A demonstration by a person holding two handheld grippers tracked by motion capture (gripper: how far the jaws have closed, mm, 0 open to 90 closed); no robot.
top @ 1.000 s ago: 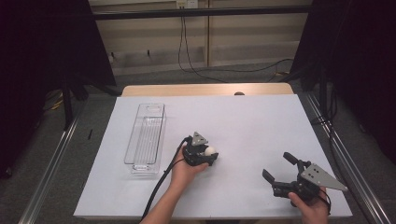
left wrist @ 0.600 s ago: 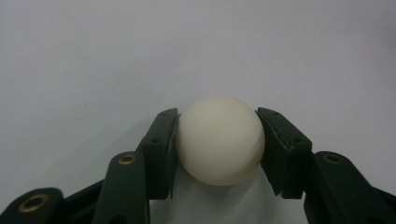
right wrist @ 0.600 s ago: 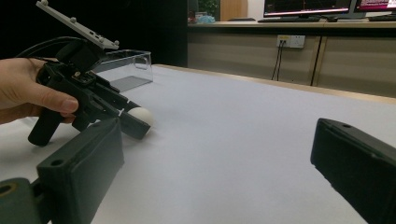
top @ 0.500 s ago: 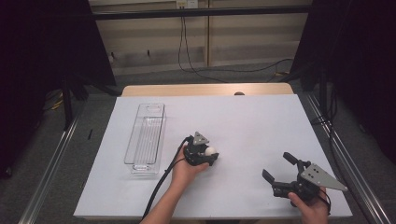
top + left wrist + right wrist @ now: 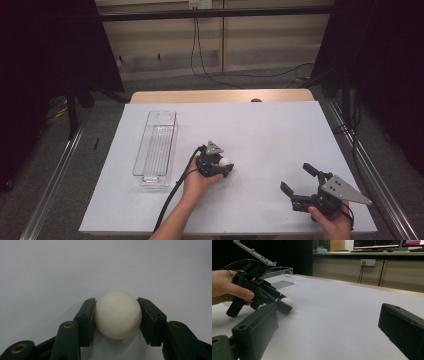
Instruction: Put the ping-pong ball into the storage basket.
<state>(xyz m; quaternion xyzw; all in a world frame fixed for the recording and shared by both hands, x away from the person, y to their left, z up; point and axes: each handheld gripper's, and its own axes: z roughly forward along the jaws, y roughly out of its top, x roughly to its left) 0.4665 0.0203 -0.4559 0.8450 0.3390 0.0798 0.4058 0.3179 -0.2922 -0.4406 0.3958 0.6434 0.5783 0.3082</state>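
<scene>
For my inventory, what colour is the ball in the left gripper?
Cream white ball, clearest in the left gripper view.

No legible text, labels, brands or numbers are showing on anything. Two monitors (image 5: pixel 377 243) at the back of the right gripper view are displaying content, but it is too small and blurred to read.

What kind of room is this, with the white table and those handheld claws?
Probably a lab or recording workspace: a white-covered table inside a dark-curtained metal frame, computer monitors on a back bench, and wall sockets with trailing cables.
</scene>
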